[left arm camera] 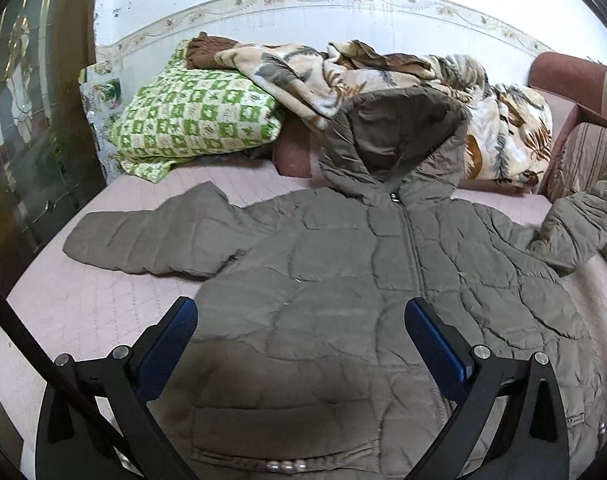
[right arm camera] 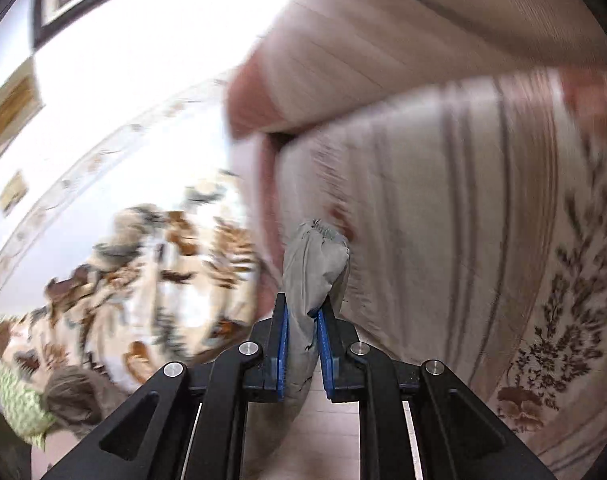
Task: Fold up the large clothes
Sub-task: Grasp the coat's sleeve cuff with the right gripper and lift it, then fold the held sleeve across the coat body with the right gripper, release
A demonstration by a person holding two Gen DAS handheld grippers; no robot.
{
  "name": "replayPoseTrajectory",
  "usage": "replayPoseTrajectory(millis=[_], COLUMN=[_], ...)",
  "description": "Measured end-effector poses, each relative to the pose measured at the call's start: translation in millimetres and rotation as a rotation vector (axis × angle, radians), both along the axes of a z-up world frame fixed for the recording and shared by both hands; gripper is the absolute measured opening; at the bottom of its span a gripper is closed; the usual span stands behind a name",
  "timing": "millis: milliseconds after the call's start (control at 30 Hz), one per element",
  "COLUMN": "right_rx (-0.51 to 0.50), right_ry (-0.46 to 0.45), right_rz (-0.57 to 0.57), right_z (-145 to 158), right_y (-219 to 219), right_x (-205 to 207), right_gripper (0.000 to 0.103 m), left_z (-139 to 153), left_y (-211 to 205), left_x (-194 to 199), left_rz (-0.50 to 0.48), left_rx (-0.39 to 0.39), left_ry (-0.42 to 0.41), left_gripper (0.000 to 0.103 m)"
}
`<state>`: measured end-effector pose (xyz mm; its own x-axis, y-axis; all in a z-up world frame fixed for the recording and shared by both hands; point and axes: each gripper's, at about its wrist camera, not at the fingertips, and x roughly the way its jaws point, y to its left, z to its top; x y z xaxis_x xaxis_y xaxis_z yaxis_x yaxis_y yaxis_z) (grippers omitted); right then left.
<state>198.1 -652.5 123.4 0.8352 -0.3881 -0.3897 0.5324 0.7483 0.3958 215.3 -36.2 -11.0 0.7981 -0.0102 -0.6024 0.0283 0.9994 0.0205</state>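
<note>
On my feed, the jacket (left arm camera: 343, 272) is matt, quilted olive-grey cloth with a puffed, stitched surface and a metal zip. It lies on a bed (left arm camera: 103, 304) covered in pale pink, finely quilted fabric. My left claw (left arm camera: 301, 312) shows matt black plastic arms, ribbed blue pads (left arm camera: 435, 340) and shiny metal rivets. A fleecy leaf-print blanket (left arm camera: 383, 68) looks soft beside a green checked cotton pillow (left arm camera: 195, 116). My right claw (right arm camera: 302, 322) pinches the same matt cloth against a striped woven cushion (right arm camera: 463, 220).
</note>
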Motion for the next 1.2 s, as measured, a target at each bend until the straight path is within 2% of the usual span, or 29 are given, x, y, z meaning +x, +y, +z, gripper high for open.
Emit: replayPoseTrajectory(millis=[133,300,433,533,767,867,967,1133,1200], right_rx=[-0.081,-0.147,-0.173,-0.186,-0.204,-0.204,-0.22,-0.199,-0.181], right_ry=[-0.022,-0.026,-0.002,0.026,0.135,0.191,0.282,0.393,0.448], right_rz=[0.121,0.304,0.456,0.552,0.76,0.842,0.894,0.918,0.91], right_z=[39,66,63,49,-13,-49,-102,-174,-195], right_y=[65,159,238,288,406,456,505,538,542], right_x=[3,19,36,52,88,103,121,137,144], right_gripper=[0.014,0.014,0.014,0.014,0.014,0.014,0.014,0.014,0.018], left_z=[1,5,6,5,5,2,0,-5,-6], left_y=[18,44,62,76,104,110,111,114,114], left_x=[2,4,9,10,12,13,16,24,28], left_rz=[0.031,0.072,0.104,0.13,0.184,0.192,0.195,0.207,0.213], left_rx=[-0.008,-0.034,-0.04,-0.052,-0.079,-0.086,-0.075,-0.08,-0.087], left_ry=[0.011,0.007,0.014,0.019,0.022,0.03,0.04,0.059,0.064], left_gripper=[0.103,0.103,0.103,0.103,0.103,0.103,0.103,0.103,0.103])
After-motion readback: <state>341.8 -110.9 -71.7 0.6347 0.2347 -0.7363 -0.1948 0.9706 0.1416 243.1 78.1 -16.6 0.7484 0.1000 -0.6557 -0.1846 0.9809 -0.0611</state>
